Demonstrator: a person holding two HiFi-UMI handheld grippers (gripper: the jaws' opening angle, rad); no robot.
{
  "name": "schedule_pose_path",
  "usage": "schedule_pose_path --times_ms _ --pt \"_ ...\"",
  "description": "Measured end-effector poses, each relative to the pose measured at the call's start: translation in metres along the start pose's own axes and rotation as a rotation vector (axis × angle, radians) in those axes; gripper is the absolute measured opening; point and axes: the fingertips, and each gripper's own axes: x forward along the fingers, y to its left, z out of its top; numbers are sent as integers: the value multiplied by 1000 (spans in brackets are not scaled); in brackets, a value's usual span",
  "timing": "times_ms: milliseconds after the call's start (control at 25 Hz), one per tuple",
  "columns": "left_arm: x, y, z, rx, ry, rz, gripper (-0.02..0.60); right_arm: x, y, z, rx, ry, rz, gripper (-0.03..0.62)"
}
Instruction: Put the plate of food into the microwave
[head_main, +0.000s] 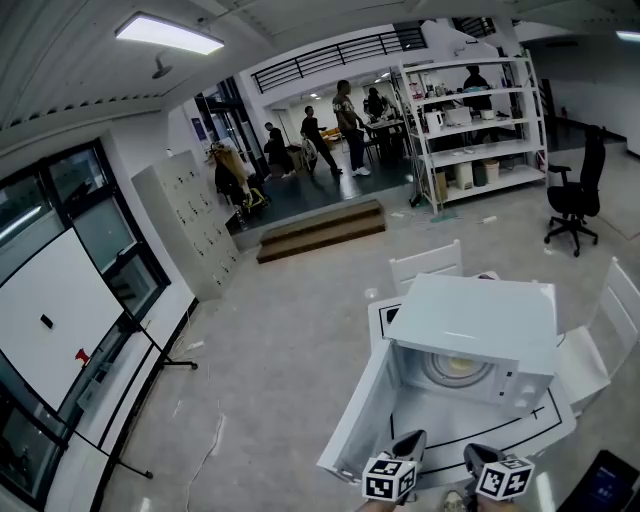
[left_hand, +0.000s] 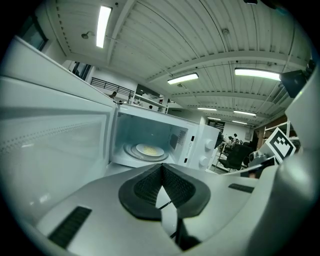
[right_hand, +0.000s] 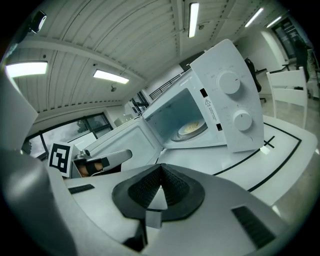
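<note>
A white microwave (head_main: 478, 330) stands on the white table (head_main: 560, 415), its door (head_main: 362, 415) swung wide open to the left. Inside, a plate of yellowish food (head_main: 455, 366) rests on the glass turntable; the same plate (left_hand: 149, 150) shows in the left gripper view, and the plate (right_hand: 192, 128) also shows in the right gripper view. Both grippers hover side by side in front of the open cavity, apart from it. My left gripper (head_main: 410, 440) (left_hand: 162, 167) is shut with nothing in it. My right gripper (head_main: 475, 455) (right_hand: 161, 169) is likewise shut and empty.
Black lines (head_main: 535, 412) mark the tabletop around the microwave. White chairs (head_main: 425, 265) stand behind and to the right of the table. A dark screen device (head_main: 605, 485) lies at the bottom right. A black office chair (head_main: 578, 195), shelves (head_main: 470, 120) and several people stand far behind.
</note>
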Motion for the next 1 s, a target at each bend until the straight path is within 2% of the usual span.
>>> schedule_pose_path --times_ms 360,560,720,1000 --pt "-20 -6 10 32 -61 6 8 0 -1 1 -8 -2 6 2" --pt "-45 -6 31 53 -128 15 8 -1 11 -1 -23 7 17 2" --pt "-63 2 35 62 -154 50 8 2 21 -6 -34 16 39 2" --pt "-101 18 7 12 -151 156 8 9 40 -9 -81 60 110 2"
